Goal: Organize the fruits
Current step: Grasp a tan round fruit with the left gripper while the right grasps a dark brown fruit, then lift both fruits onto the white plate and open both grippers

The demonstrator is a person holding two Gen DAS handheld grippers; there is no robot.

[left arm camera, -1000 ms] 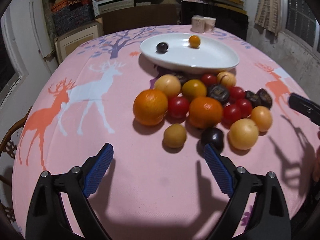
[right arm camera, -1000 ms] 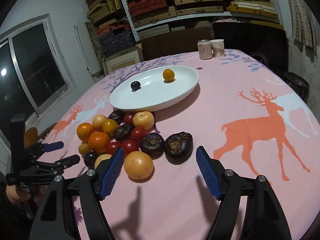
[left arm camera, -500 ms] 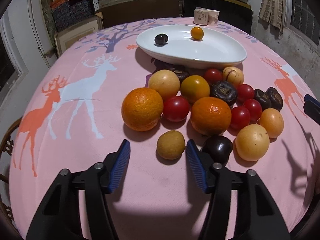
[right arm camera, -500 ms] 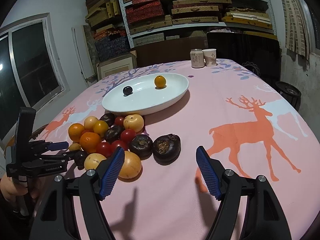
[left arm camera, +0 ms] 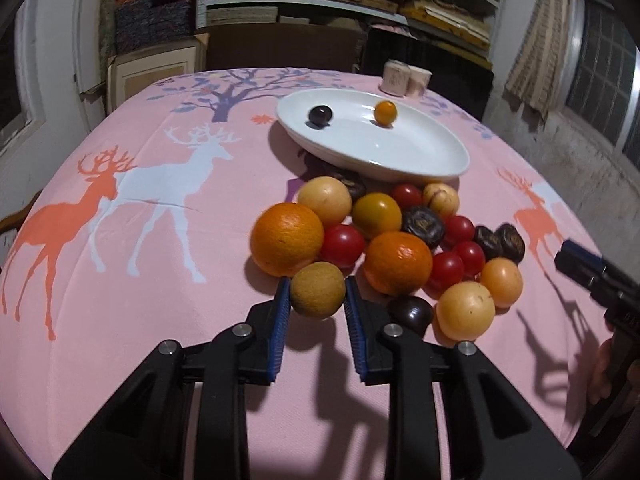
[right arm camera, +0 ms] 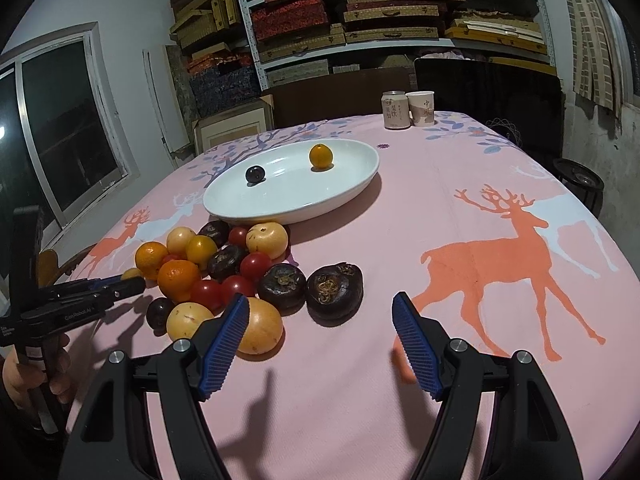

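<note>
My left gripper (left arm camera: pixel 317 281) is shut on a small round brown fruit (left arm camera: pixel 317 295) at the near edge of the fruit pile, both blue pads pressing its sides. Behind it lie two oranges (left arm camera: pixel 287 239), red tomatoes (left arm camera: pixel 343 243), yellow fruits and dark wrinkled fruits. Farther back, the white oval plate (left arm camera: pixel 400 172) holds a dark berry (left arm camera: pixel 319 115) and a small orange fruit (left arm camera: pixel 385 112). My right gripper (right arm camera: pixel 321 298) stands open over the cloth, with nothing between its pads. Its left pad is beside a yellow fruit (right arm camera: pixel 260 330), just short of two dark fruits (right arm camera: pixel 335 288).
A can (right arm camera: pixel 396 110) and a paper cup (right arm camera: pixel 423 108) stand at the table's far edge. Shelves of boxes (right arm camera: pixel 360 20) fill the back wall. A black stool (right arm camera: pixel 580 178) sits off the right side. The pink deer cloth (right arm camera: pixel 480 280) is bare to the right of the pile.
My left gripper moved in on the pile and its jaws came together on the small brown fruit. The right gripper stayed open and nearly still.
</note>
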